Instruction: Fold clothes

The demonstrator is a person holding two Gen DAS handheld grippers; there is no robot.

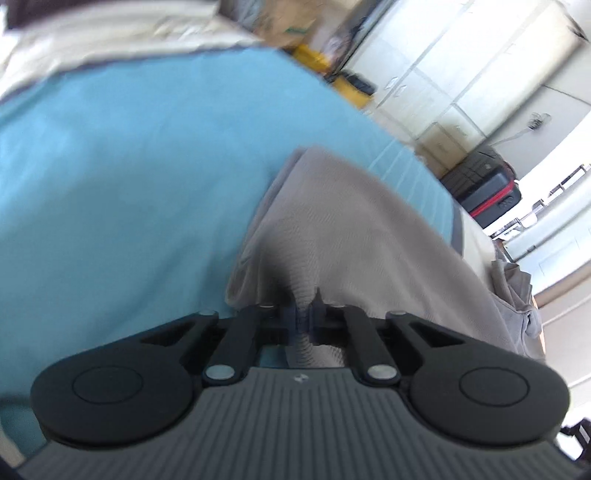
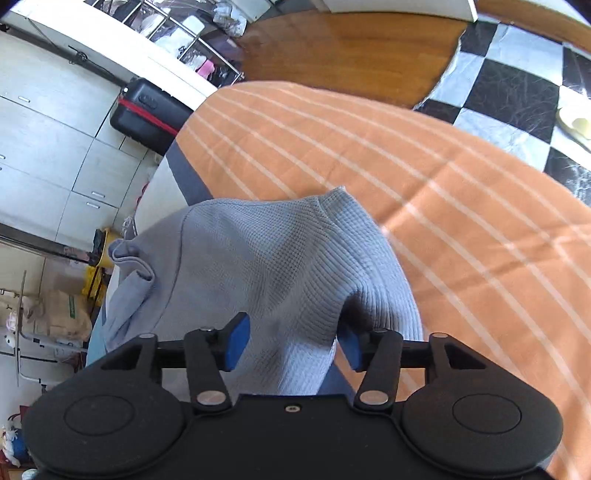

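Between the fingers of the left gripper [image 1: 303,308] a ridge of ribbed grey cloth is pinched tight, the two black pads pressed together on it so that no gap shows. That cloth is the grey sweater [image 1: 343,236], which rises from the clamp in a tented fold and lies on a blue blanket [image 1: 122,166] spread over the bed; the left view is blurred, so finer detail of the knit cannot be read there. Past the blanket's far edge sit a black suitcase [image 1: 487,192] with a red band, a run of pale cabinets [image 1: 461,74], and some yellow and brown clutter too smeared to name. Over on the other side, the right gripper [image 2: 293,343] stands released, its blue pads apart with a hump of the sweater [image 2: 266,266] lying between them; the cloth brushes close to both pads, but they do not press on it. From there the garment spreads away onto an orange blanket [image 2: 424,184] crossed by thin white stripes, one loose end, perhaps a cuff, drooping off to the left edge of the bed. Beyond the orange blanket are a wooden headboard [image 2: 351,48] and a black-and-white checked cloth [image 2: 517,85]. To the left stand the same suitcase [image 2: 147,114] and cabinets [image 2: 48,129], with a wire shelf [image 2: 192,33] above holding bundles of bagged things whose contents cannot be made out.
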